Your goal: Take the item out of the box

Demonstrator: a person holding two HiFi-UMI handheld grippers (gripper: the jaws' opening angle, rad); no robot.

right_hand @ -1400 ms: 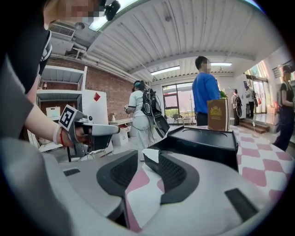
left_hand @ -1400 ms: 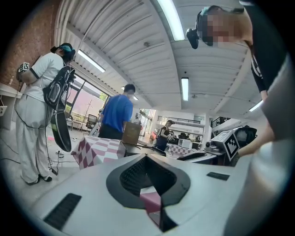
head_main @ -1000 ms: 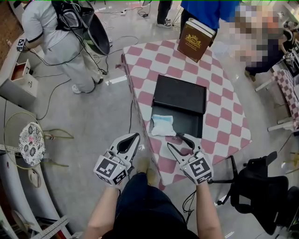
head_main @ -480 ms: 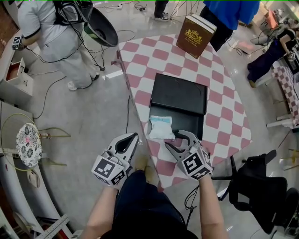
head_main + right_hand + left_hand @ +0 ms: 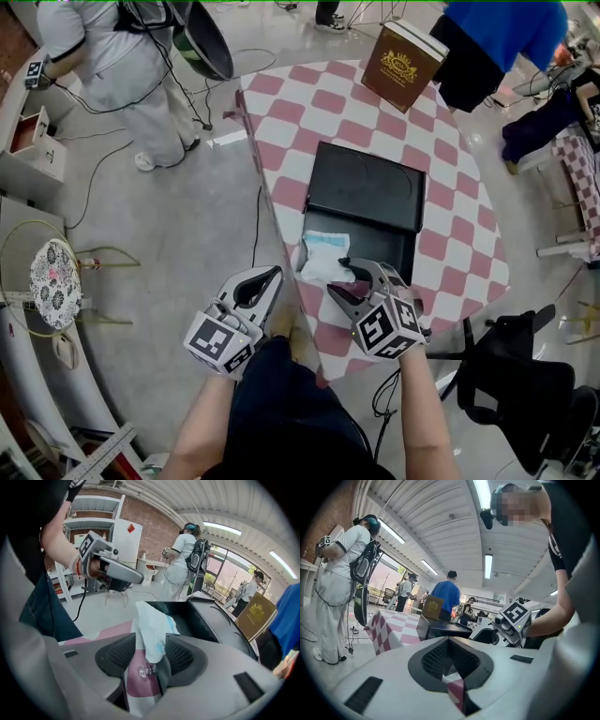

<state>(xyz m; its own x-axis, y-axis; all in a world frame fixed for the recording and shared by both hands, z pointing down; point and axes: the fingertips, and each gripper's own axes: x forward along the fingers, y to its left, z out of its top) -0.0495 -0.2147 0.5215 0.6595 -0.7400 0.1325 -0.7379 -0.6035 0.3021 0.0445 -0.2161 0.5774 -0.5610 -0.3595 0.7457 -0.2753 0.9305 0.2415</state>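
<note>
Pink-and-white checkered table [image 5: 319, 103]: black box [image 5: 366, 192] lies mid-table, lid partly slid back; brown book-like case [image 5: 405, 64] upright at far edge.

On the table [image 5: 309, 103], a book [image 5: 404, 64] stands behind the box [image 5: 366, 192]. The packet [image 5: 324, 257] lies at the box's near-left corner.

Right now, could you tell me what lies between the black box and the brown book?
Only bare checked tablecloth, shown in the head view.
</note>
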